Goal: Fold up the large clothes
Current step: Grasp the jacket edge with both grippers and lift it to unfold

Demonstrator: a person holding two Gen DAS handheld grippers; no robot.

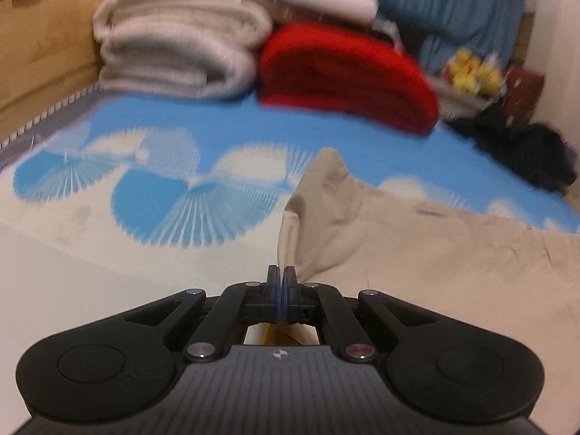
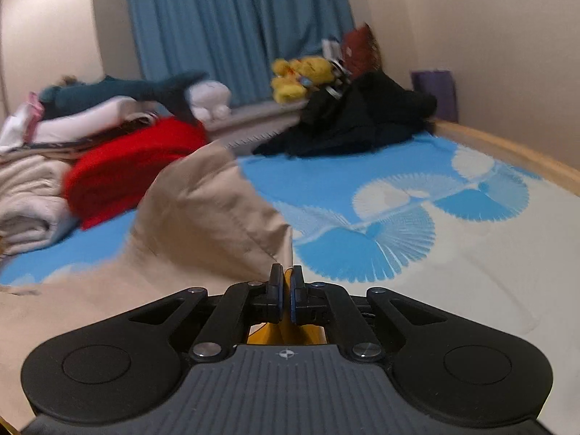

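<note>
Both the left gripper (image 1: 282,282) and right gripper (image 2: 286,282) are pinched closed, apparently on the large beige cotton garment (image 1: 417,253) at twelve o'clock; folding is barely begun.

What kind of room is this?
Most likely a bedroom: a bed with a blue-and-cream fan-patterned sheet, folded cream blankets stacked at its far end, and yellow plush toys by blue curtains.

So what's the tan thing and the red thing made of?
The tan garment looks like thin woven cloth, maybe cotton: matte, with sharp creases and a stitched seam. The red blanket looks thick and fuzzy, perhaps fleece or knit: soft rounded folds, no shine. Blur leaves both uncertain.
</note>
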